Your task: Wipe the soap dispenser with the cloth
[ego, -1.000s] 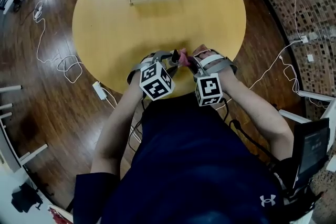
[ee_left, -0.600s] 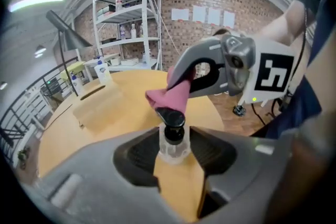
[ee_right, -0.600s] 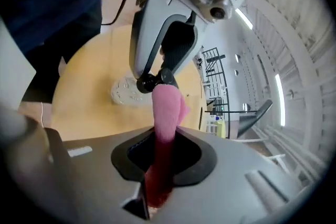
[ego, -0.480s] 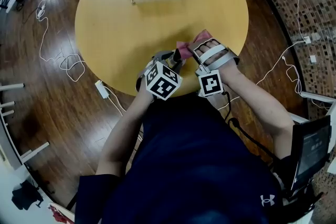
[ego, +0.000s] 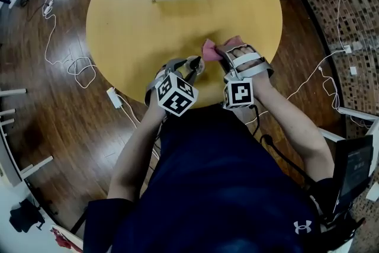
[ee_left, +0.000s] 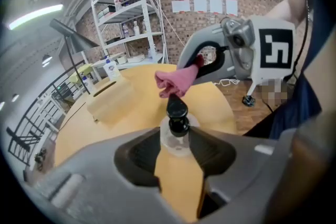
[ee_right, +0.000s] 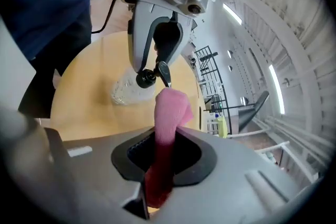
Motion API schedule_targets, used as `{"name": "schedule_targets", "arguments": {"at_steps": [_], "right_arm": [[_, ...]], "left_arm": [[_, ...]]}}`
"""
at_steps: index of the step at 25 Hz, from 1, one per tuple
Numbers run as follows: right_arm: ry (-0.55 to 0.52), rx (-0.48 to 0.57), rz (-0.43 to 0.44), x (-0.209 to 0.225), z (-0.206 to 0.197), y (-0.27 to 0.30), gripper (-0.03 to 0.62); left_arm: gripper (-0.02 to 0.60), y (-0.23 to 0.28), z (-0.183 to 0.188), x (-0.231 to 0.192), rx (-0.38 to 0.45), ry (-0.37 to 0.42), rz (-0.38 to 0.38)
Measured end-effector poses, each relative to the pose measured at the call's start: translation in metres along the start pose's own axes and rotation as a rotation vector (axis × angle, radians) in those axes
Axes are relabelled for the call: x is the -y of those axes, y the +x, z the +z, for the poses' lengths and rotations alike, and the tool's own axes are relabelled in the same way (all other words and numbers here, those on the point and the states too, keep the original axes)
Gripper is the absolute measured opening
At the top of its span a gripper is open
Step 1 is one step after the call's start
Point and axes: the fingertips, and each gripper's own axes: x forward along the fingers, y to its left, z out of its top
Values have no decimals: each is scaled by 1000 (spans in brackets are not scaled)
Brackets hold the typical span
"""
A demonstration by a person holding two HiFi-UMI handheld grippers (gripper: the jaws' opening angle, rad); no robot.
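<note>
Overhead, left claw largely hides soap dispenser; cloth perhaps touching.

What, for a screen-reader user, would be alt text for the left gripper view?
The left gripper clamps a clear soap dispenser above a wooden table; the right gripper holds a pink cloth by the black pump.

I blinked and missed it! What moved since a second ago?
The right hand-held gripper carried the cloth a little farther out over the table. Unchanged: it grips the cloth, and the left hand-held gripper grips the soap dispenser.
</note>
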Motion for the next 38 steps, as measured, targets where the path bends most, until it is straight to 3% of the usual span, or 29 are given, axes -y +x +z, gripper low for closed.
{"name": "schedule_targets", "arguments": {"at_steps": [2,6,8,10,12,13,16,18,19,22,24,26,28,30,31,35,38], "right_arm": [[-69,51,34,-9,24,3,60],[-159,259,197,-54,61,-16,60],[-151,304,241,-65,61,-21,60],[-21,261,213,-50,53,-12,60],[215,203,194,-24,40,1,60],[362,189,225,-14,36,6,60],[816,212,471,-16,37,14,60],[981,255,647,-33,44,10,58],[990,270,717,-42,48,4,58],[886,297,869,-64,57,-18,58],[893,286,853,-63,50,-17,58],[1034,264,769,-44,32,-3,58],[1252,279,730,-17,21,11,58],[1401,321,786,-1,26,17,58],[1421,334,838,-1,33,18,58],[1298,289,1054,-36,55,2,58],[1274,267,1172,-55,58,-16,57]], "left_arm": [[168,-5,-8,-5,-5,-46,24],[161,-14,-26,-18,-21,-116,98],[65,-19,-37,-33,-28,-150,167],[61,-23,-41,-38,4,-205,157],[82,-27,-32,-31,78,-270,83],[87,-28,-24,-28,119,-285,56],[96,-21,-21,-14,140,-256,27],[120,-13,-28,-3,99,-209,1],[126,-10,-29,0,85,-182,-6],[129,-11,-26,0,83,-133,6],[129,-13,-21,-1,98,-130,18],[129,-12,-15,-3,104,-126,33],[129,-9,-13,-3,93,-118,49],[130,-5,-13,-4,84,-112,61],[130,-4,-13,-4,83,-112,63],[128,-5,-14,-2,92,-97,16],[127,-6,-16,-3,95,-18,-62]]}}
